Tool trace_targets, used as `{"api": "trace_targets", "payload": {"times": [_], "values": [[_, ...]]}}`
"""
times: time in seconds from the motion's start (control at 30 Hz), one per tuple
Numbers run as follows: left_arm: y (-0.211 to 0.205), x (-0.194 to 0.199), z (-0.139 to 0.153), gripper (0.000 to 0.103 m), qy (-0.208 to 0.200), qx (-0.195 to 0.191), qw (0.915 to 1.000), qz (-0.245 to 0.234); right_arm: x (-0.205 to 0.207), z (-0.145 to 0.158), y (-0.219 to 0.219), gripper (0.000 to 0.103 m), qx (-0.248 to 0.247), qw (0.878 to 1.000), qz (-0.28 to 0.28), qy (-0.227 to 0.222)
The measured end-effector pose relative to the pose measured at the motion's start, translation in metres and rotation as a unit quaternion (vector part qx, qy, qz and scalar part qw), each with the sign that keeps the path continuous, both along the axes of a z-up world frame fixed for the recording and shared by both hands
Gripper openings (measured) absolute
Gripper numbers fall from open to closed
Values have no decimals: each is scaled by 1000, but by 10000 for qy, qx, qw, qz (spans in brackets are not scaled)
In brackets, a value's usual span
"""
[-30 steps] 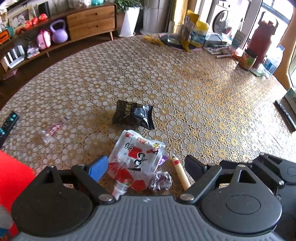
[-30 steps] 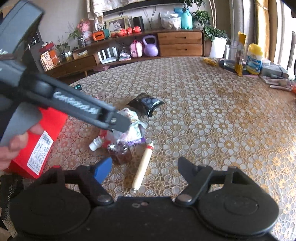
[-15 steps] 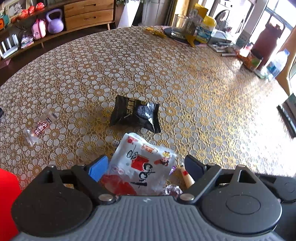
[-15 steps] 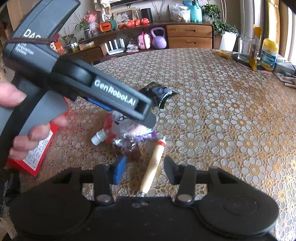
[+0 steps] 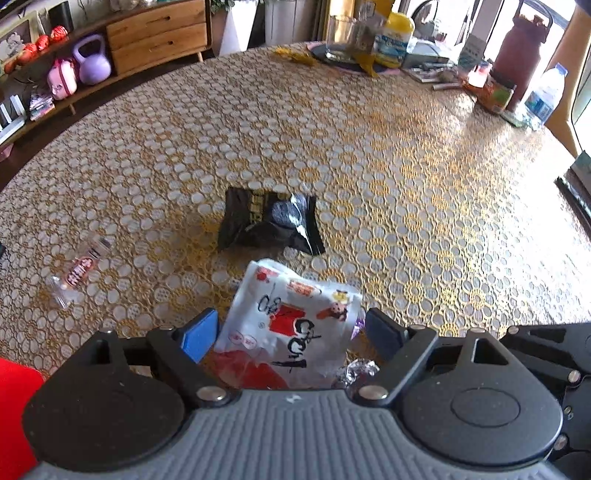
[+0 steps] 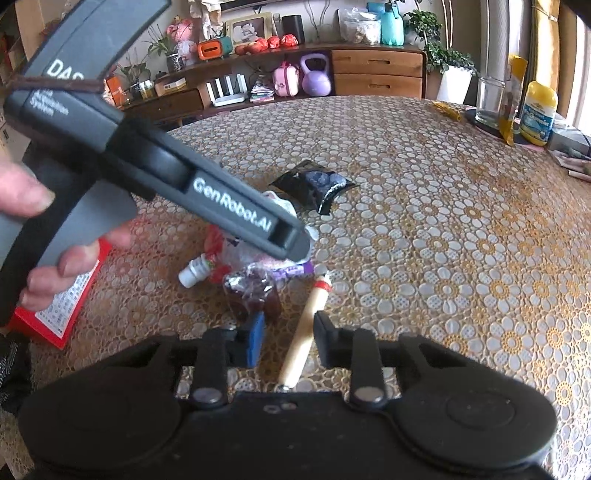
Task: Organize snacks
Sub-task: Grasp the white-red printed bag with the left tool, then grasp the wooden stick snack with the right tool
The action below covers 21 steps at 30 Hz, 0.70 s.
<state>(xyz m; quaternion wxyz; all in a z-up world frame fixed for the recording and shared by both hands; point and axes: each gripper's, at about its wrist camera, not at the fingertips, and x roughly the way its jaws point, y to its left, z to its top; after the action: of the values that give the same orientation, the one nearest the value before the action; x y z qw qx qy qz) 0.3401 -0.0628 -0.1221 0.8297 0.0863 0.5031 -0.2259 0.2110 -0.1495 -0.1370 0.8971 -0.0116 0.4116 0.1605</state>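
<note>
While the right claw (image 6: 286, 341) has been narrowing around the stick (image 6: 304, 330) (pads not yet touching), it should pinch mid-length, the left claw (image 5: 291, 332) spread over the pouch (image 5: 291, 325).

Both wrist views steeply downward, close, sharing white pouch (image 5: 291, 325), probably

a home living or dining room. round bench (image 5: 369, 122) under a gold lace-pattern cloth. at 11 o'clock, a low wooden sideboard (image 6: 376, 72) with drawers, a framed photo (image 6: 246, 26), a purple kettlebell (image 6: 316, 75); potted plant (image 6: 439, 51) at 1 o'clock.
</note>
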Motion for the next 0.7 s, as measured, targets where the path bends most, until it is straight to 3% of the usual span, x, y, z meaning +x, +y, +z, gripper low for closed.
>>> {"api": "trace_targets", "payload": {"times": [0.07,0.17,0.27,0.6,0.63,0.7], "values": [[0,-2,0,78,-84,74,9999,52,1,-1,-1,15,-18,10000,-36,-6],[5,-1,1,76,-35,-26,9998,216,2,0,-2,5,-37,9999,-109,-14],[5,-5,1,72,-93,42,9995,312,2,1,-1,0,-9,9999,-165,-35],[30,-19,8,71,-32,-69,9946,1035,-6,7,3,0,-210,9996,-112,-143],[34,-21,9,71,-27,-110,9938,1107,-4,8,5,1,-225,9996,-86,-123],[41,-24,12,71,-42,-151,9925,1209,-4,9,7,15,-284,9995,-101,-113]]}}
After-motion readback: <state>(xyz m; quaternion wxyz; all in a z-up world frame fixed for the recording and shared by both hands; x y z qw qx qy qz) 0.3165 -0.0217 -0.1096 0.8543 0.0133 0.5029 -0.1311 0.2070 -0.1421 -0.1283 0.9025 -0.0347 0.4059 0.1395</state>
